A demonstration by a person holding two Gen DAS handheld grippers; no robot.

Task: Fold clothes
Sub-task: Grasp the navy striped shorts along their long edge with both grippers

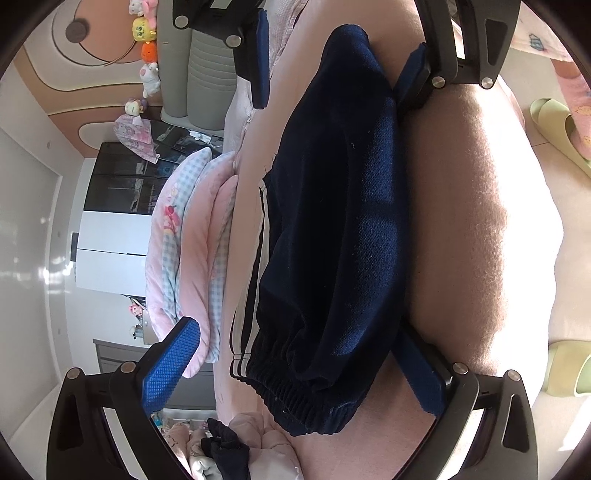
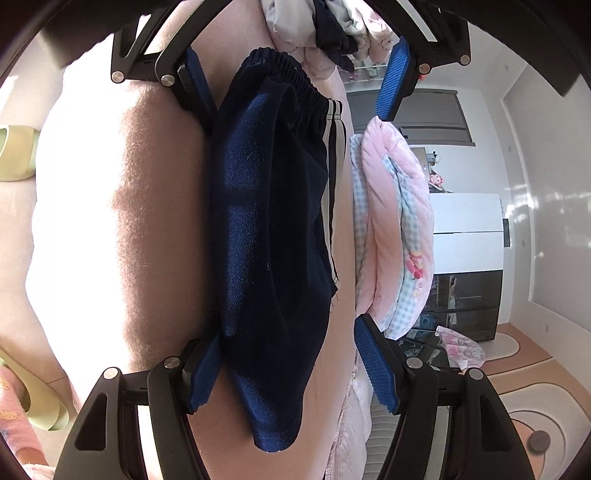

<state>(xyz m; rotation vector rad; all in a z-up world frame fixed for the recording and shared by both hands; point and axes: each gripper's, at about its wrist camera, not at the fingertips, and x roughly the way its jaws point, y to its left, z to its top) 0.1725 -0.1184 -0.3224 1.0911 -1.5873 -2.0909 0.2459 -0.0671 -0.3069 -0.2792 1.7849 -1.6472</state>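
Navy trousers (image 1: 332, 221) with white side stripes lie folded into a long narrow shape on a pink bed (image 1: 461, 221), sunlit along its near side. Both views are turned on their side.

The left gripper (image 1: 295, 369) is at the elastic waistband (image 1: 295, 398) end. Its jaws are spread wide: one blue pad (image 1: 171, 363) stands clear in the air on the striped side, and the other lies along the bed at the trousers' plain edge. The waistband sits between them, unpinched.

The right gripper (image 2: 291, 365) is at the opposite end (the leg end). It is also spread, a little less wide. One finger touches the trousers' plain edge down at the bed, and the other stands apart from the cloth on the striped side. Nothing is pinched.

Just beyond the trousers, a folded pink and blue-check quilt (image 1: 192, 236) lies on the bed. A small heap of clothes (image 1: 229, 450) sits past the waistband end. Green slippers (image 1: 554, 125) are on the floor beside the bed. Plush toys (image 1: 146, 29) hang on the far wall.
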